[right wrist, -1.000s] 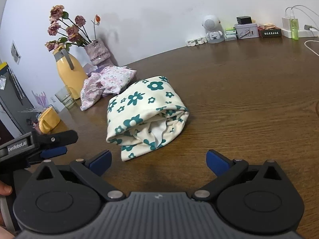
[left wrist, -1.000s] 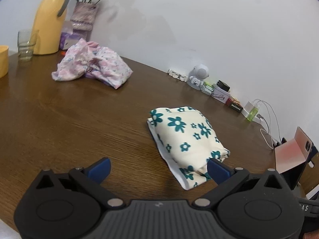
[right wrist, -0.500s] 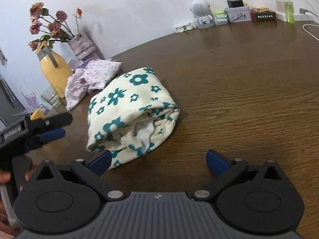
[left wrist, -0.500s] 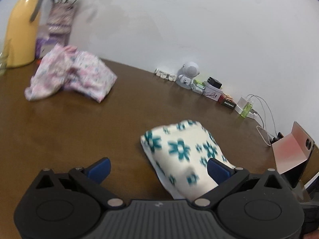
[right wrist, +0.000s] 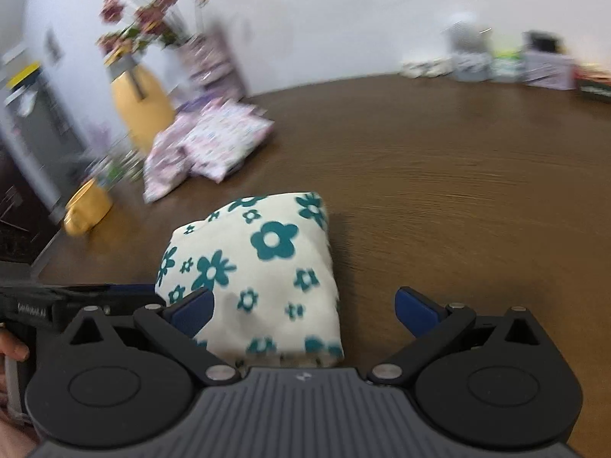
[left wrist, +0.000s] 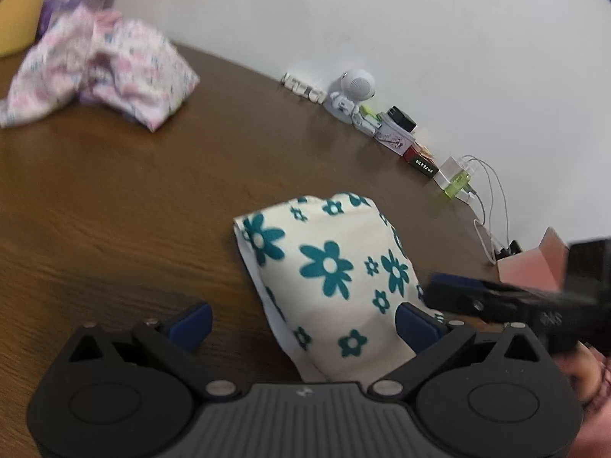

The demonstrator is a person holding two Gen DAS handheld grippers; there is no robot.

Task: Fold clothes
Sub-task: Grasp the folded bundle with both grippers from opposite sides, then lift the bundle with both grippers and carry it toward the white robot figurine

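Cream cloth with teal flowers [left wrist: 328,278] lies as a compact folded bundle on the brown wooden table [left wrist: 114,198], between both wide-open, empty grippers, left [left wrist: 301,320] and right [right wrist: 305,311]. Farther back, a pink floral garment [left wrist: 99,72] sits crumpled, seemingly awaiting folding.

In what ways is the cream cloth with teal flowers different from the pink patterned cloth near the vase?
The cream cloth has large teal flowers; the pink cloth has a fine pink and purple print. The cream cloth is folded into a compact bundle, while the pink cloth lies crumpled and spread. The cream cloth sits right at both open grippers; the pink cloth lies far back beside the yellow jug. Both rest on the wooden table.
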